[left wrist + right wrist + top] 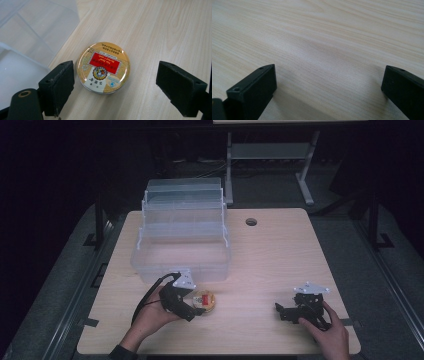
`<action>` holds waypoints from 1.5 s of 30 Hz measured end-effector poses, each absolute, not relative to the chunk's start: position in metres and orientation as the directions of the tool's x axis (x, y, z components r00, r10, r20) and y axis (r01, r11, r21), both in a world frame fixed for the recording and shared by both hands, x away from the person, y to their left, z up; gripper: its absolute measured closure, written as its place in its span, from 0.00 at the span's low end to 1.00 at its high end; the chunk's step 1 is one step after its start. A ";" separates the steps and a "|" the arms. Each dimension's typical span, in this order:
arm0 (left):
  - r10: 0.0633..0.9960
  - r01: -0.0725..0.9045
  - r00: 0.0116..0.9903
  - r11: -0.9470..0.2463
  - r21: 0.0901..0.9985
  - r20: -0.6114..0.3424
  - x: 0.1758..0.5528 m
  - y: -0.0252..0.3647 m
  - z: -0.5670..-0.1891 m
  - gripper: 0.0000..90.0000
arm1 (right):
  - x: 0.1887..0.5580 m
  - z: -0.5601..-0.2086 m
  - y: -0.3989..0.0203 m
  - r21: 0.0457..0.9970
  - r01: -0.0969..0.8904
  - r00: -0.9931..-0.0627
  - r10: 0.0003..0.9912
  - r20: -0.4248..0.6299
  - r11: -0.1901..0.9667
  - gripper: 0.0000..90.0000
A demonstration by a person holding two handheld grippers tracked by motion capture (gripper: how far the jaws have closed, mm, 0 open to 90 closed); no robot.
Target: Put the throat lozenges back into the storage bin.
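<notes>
**A:** The left gripper (115, 82) stood with its jaws wide apart, one on each side of the round tin (103, 67), neither one touching it. The near jaw was just beside the rim; the far one was well clear.

**B:** And the tin itself was where?

**A:** Flat on the wooden table (280, 250), lid up, just in front of the clear plastic box (181, 255), near that box's front wall.

**B:** How did you judge it would handle?

**A:** Stiff and light, I thought: a shallow metal tin with a printed gold and red lid. The wall was smooth and curved, so it could slip or spin if pinched off-centre. I'd have taken it across its full width, jaws low on the side wall, opposite one another. The lid looked glossy, so not a place to press.

**B:** And the right gripper (329, 92)?

**A:** Also spread open, over bare table, holding nothing. From the high view it (289, 312) rested near the table's front right, well apart from the tin.

**B:** What did one view give that another didn't?

**A:** The left gripper view showed the label and the gaps between jaws and rim. The high view blurred the tin (206, 301) into a small disc half behind the left gripper (196, 309), but it laid out the open, tiered box and both hands together.
</notes>
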State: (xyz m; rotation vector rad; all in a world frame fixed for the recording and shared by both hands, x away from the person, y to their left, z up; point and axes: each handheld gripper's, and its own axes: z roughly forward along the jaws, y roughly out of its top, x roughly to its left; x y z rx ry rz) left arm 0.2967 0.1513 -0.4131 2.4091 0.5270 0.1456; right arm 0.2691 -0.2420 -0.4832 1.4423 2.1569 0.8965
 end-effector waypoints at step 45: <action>0.281 0.247 0.960 -0.862 0.443 0.012 0.331 0.110 -0.433 0.14 | 0.269 -0.483 -0.242 0.696 0.668 -0.392 0.920 0.025 0.265 0.00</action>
